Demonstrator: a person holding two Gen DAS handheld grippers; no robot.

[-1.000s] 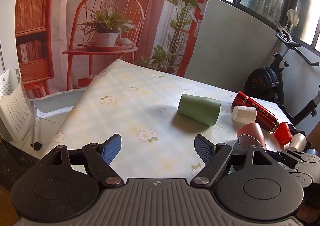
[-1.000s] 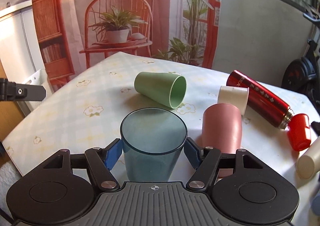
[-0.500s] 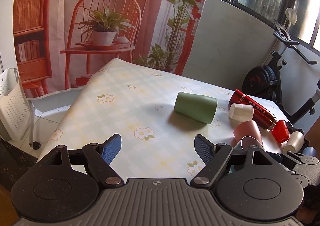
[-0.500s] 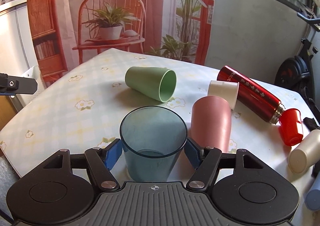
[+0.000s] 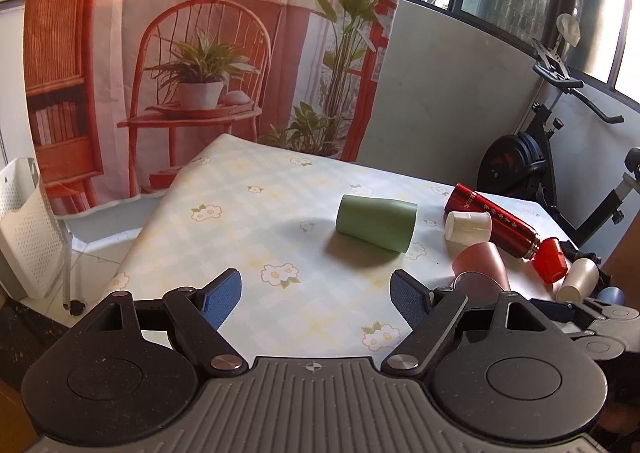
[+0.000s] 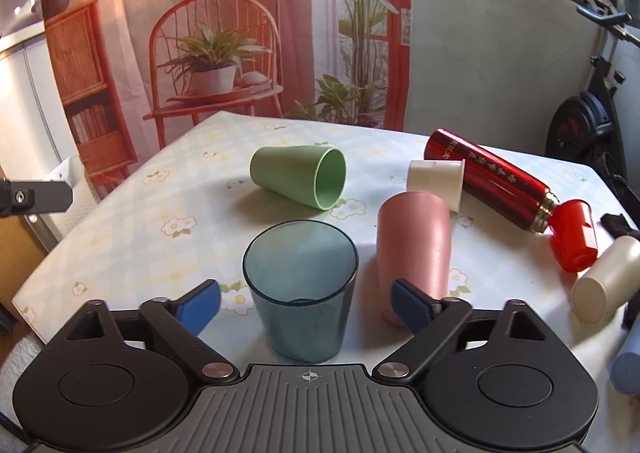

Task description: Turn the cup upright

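Observation:
A clear blue-grey cup (image 6: 300, 293) stands upright on the table between the fingers of my right gripper (image 6: 306, 303), which is open with both pads clear of its sides. Its rim also shows in the left wrist view (image 5: 478, 279). A green cup (image 6: 300, 175) lies on its side behind it, mouth toward the right; it also shows in the left wrist view (image 5: 376, 221). A pink cup (image 6: 414, 253) lies on its side just right of the blue one. My left gripper (image 5: 318, 295) is open and empty over the table's near left part.
A red thermos (image 6: 486, 177) lies at the right with its red cap (image 6: 574, 235) and a white cup (image 6: 436, 181) beside it. A cream bottle (image 6: 606, 279) and a blue bottle (image 6: 630, 361) lie at the right edge. The flowered tablecloth (image 6: 132, 221) drops off at left.
My right gripper has opened and let go of the blue cup, which now stands free on the table. The left gripper has drawn back a little and stays open.

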